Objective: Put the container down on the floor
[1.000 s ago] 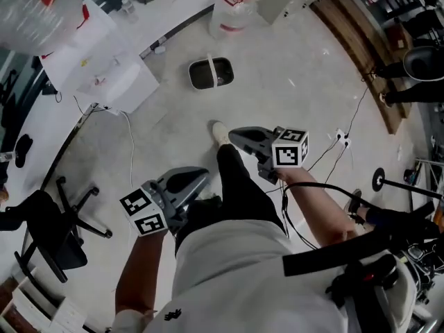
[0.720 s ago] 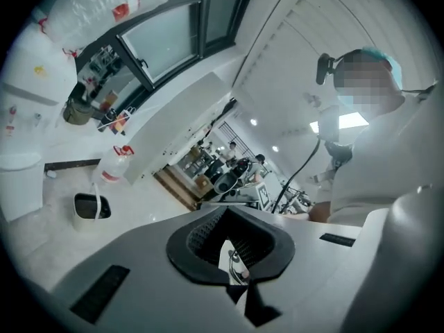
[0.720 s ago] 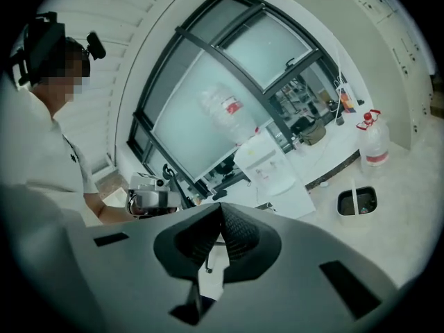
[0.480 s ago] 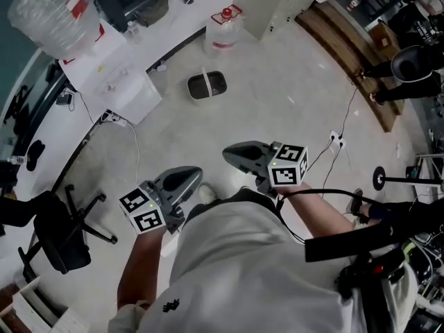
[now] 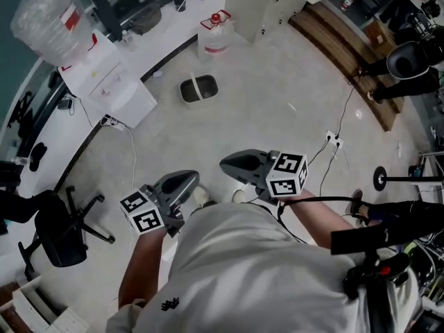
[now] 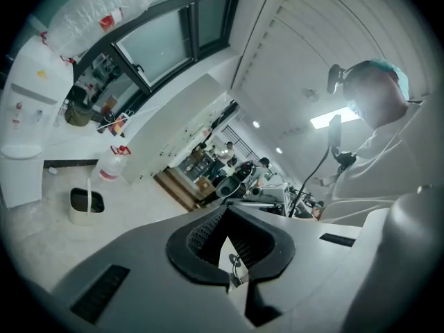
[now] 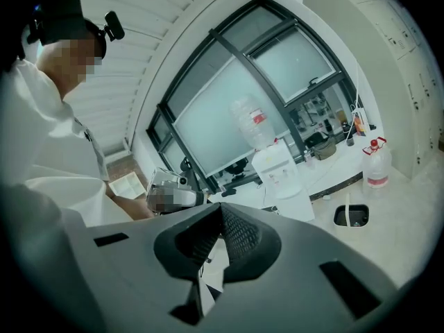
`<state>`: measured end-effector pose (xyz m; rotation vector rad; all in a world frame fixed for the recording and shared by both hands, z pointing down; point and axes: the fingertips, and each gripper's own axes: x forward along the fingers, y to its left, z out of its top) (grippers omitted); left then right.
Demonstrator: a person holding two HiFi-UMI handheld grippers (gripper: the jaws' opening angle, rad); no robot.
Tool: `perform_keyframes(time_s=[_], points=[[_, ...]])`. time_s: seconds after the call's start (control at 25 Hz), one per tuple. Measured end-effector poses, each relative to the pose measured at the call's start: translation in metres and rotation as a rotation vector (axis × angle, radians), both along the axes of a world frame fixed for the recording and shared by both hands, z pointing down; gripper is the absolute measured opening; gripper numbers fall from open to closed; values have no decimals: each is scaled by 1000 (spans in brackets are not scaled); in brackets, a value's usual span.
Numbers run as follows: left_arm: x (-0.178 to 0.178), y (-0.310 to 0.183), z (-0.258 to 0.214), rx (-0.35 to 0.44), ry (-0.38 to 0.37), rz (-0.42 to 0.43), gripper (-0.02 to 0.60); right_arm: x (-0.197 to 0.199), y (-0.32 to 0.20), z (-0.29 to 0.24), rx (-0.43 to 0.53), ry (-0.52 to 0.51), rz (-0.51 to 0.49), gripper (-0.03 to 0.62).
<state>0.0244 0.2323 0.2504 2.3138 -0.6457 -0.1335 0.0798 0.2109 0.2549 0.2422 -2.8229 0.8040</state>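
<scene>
person, seen from above: white short-sleeved shirt (image 5: pixel 243 269), small black logo (image 5: pixel 169 304) near the left shoulder. black strap (image 5: pixel 378 233) across the right side. thin black cable (image 5: pixel 316 201) along the right arm. light shoes (image 5: pixel 202 197). left gripper (image 5: pixel 186 180), right gripper (image 5: pixel 234 164): smooth grey shells, dark ribbed pads (image 6: pixel 208 231), each with a white cube (image 5: pixel 286 174) of black square markers.

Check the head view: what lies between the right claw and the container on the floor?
Nothing but bare, pale floor lies between the right claw and the container, as the head view shows. The claw is shut and empty.
</scene>
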Motion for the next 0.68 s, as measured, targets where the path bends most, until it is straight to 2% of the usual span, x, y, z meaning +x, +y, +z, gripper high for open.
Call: perform_keyframes(time_s=[0.32, 0.48, 0.68], points=[[53, 6, -8, 1, -8, 31, 11, 45, 10, 2, 23, 7, -3, 15], [68, 8, -9, 3, -3, 13, 11, 51, 12, 3, 37, -10, -28, 15], [111, 17, -3, -5, -8, -6, 11, 83, 23, 3, 55, -14, -81, 15]])
